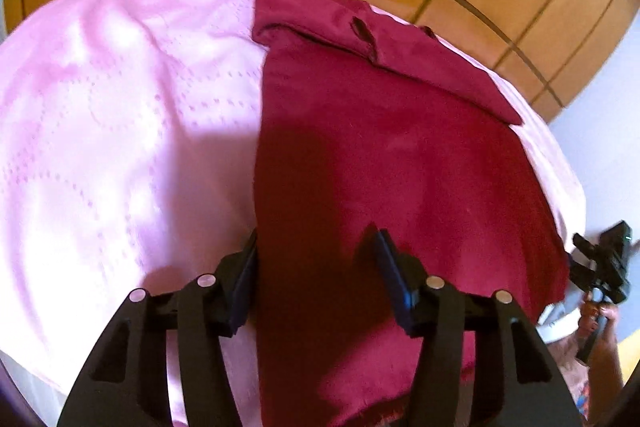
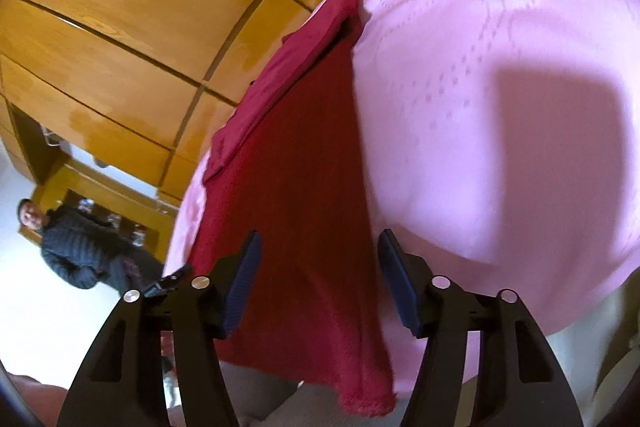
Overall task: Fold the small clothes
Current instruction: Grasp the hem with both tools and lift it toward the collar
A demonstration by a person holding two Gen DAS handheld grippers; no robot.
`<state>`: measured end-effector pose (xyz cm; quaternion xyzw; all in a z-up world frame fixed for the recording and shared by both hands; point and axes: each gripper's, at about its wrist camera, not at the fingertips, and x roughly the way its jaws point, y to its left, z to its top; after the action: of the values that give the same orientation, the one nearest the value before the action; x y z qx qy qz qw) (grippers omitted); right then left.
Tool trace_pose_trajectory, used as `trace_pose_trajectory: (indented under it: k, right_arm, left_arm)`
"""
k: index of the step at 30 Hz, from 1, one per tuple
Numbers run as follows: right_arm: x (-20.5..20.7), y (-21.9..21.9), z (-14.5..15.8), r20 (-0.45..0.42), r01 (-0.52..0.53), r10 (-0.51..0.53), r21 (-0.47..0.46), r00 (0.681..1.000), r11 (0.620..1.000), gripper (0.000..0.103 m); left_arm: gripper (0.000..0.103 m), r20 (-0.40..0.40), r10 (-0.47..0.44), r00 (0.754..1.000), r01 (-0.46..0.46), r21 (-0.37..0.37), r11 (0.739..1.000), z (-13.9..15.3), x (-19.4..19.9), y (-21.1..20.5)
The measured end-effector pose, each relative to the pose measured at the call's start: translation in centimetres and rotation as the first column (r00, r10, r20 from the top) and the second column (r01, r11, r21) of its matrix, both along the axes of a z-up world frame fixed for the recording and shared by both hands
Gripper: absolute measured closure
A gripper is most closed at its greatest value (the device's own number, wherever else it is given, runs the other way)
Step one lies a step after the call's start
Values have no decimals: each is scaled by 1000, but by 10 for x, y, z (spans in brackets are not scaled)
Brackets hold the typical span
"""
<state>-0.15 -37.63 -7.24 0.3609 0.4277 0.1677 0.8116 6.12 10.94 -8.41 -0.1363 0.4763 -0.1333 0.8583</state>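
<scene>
Inspecting: red garment (image 1: 400, 167) lies flat on the pink bedspread (image 1: 120, 127), top edge folded over. My left gripper (image 1: 316, 267) and right gripper (image 2: 320, 267) stand parted over its near edge, grasping nothing.

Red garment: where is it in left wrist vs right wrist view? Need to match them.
Left wrist: red garment fills centre to right, folded part at the top, near end between the open fingers.
Right wrist: red garment runs as a centre strip, folded part upper left.
Shared landmark: pink bedspread.
</scene>
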Motion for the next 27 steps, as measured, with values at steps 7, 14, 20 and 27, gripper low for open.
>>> trace_pose_trajectory:
  k: [7,14,20,27]
  right_arm:
    - [-12,3,-16,-30,-36,40,110,999,993,47]
    - [-23,6,-24,-66,-73,84,154,994,985,51]
    - [-23,10,-26,-91,-84,96,119,991,989,79]
    - [-34,3,-13,-44,-70,76,130,996,989,96]
  left_arm:
    - [60,-31,-37,999,33,-110,993,-6,-16,14]
    - [63,-60,-135,989,122,-181,976,-13,-43,18]
    - [86,-81,-187,979,171,-180,969,-15,-49,7]
    - [96,-32,-200,979,193,-160,968,-2,-55,-2]
